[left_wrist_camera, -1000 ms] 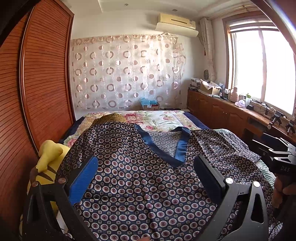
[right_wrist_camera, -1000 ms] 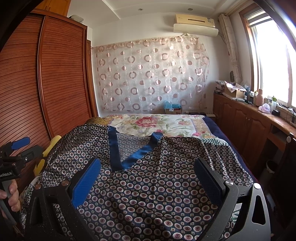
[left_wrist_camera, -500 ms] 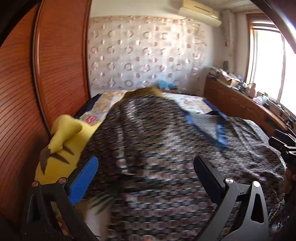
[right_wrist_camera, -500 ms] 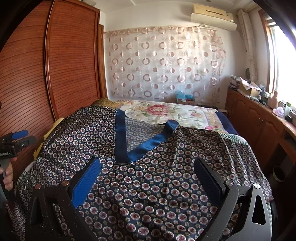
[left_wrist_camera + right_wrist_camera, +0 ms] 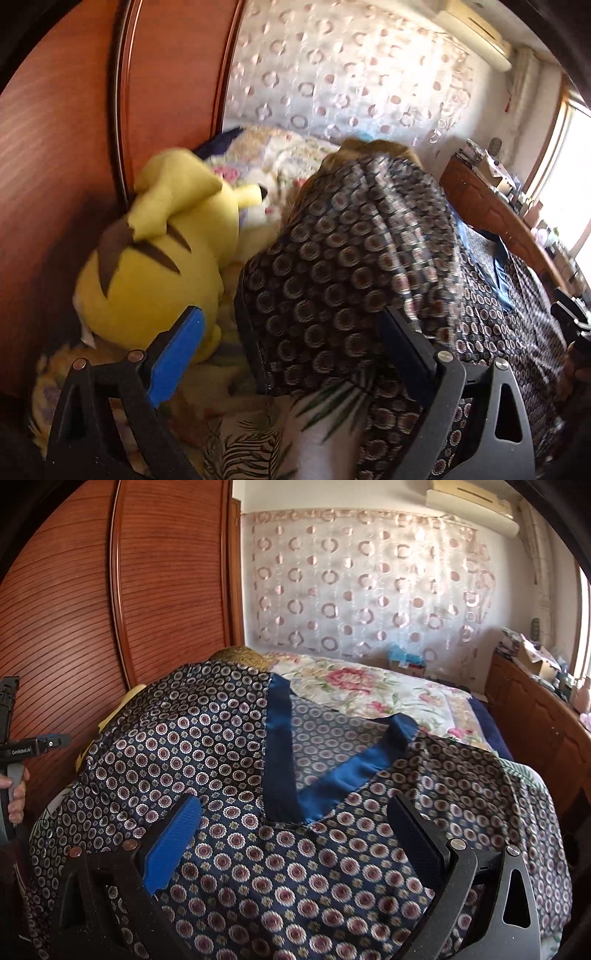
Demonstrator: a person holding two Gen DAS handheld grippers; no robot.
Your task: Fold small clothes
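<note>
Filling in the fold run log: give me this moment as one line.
task: fold small clothes | garment: patterned navy top spread on bed | left gripper: open, near top's edge beside yellow plush | right gripper: open above top

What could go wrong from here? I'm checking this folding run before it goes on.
1. The yellow plush lies right beside the garment edge near the left gripper; a grab there might catch the toy too.
2. The left view is motion-blurred, so that gripper may miss the hem.
3. The garment drapes over a hump rather than lying flat, so a fold could come out crooked. The right gripper is open and holds nothing to steady it.
</note>
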